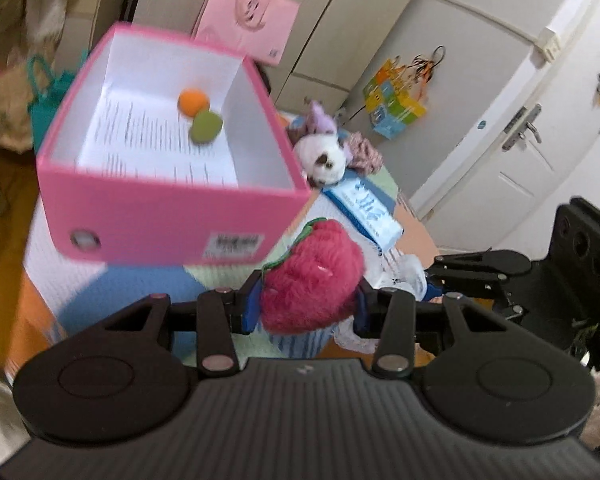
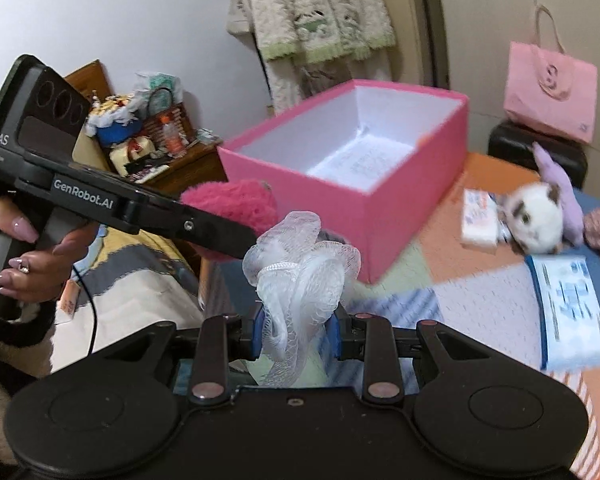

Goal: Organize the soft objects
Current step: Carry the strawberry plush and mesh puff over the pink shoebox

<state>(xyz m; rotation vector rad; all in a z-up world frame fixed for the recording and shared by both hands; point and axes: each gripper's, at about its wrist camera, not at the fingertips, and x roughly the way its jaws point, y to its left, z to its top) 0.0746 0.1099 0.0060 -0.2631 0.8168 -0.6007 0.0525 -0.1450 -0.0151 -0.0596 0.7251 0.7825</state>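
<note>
My left gripper (image 1: 306, 312) is shut on a fuzzy red plush strawberry (image 1: 312, 280) with a green leaf top, held above the patchwork mat. Just beyond it stands an open pink box (image 1: 172, 216) with an orange ball (image 1: 194, 101) and a green ball (image 1: 207, 127) inside. My right gripper (image 2: 300, 330) is shut on a white mesh bath puff (image 2: 304, 276), in front of the pink box (image 2: 400, 216). In the right wrist view, the strawberry (image 2: 236, 204) shows to the left of the puff, near the box's corner.
A white-and-brown plush (image 2: 536, 220), a purple plush (image 2: 560, 188), a tissue packet (image 2: 478, 220) and a blue-white packet (image 2: 572, 312) lie on the mat right of the box. A pink bag (image 2: 548, 88) stands behind. A person's hand (image 2: 32, 264) grips the left tool.
</note>
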